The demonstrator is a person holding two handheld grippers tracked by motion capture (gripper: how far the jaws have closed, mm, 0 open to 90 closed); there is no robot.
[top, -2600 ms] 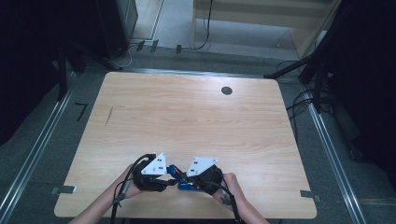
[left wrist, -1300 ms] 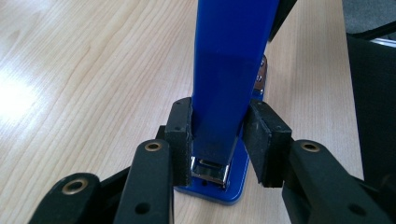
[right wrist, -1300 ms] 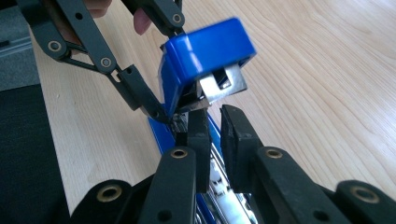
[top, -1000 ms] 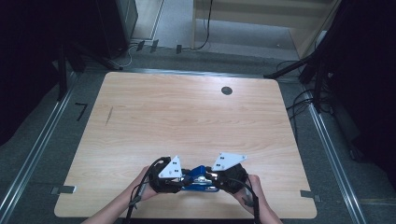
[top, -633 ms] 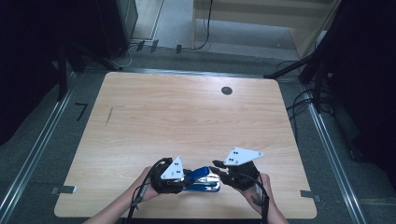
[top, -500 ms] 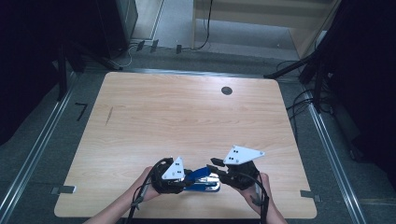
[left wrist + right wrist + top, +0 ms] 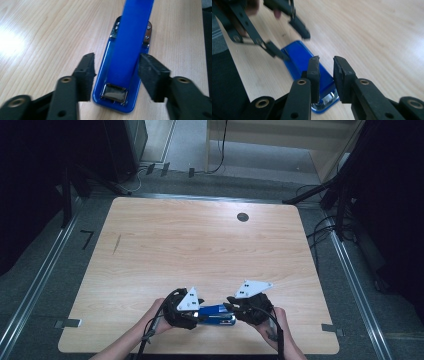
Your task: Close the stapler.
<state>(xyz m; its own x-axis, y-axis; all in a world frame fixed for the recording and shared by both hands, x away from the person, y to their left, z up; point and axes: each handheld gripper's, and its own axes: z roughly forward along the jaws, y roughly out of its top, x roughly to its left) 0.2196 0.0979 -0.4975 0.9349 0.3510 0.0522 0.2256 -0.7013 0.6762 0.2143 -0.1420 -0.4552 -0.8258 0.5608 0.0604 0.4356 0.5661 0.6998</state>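
Blue stapler [image 7: 216, 314] at near edge of wooden counter [image 7: 200, 245], between both grippers. Long axis runs left-right across counter; base flat, top arm raised. Hinge end toward right gripper [image 7: 326, 75], stapling end toward left gripper [image 7: 116, 75]. Left jaws just opened wider, straddle stapler's front end, pads clear of both sides. Right jaws nearly together above hinge end; grip on anything cannot tell.

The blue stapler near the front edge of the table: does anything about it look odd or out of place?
Yes. The blue stapler has its top arm lifted away from its base, as the left gripper view shows. It looks opened, not broken.
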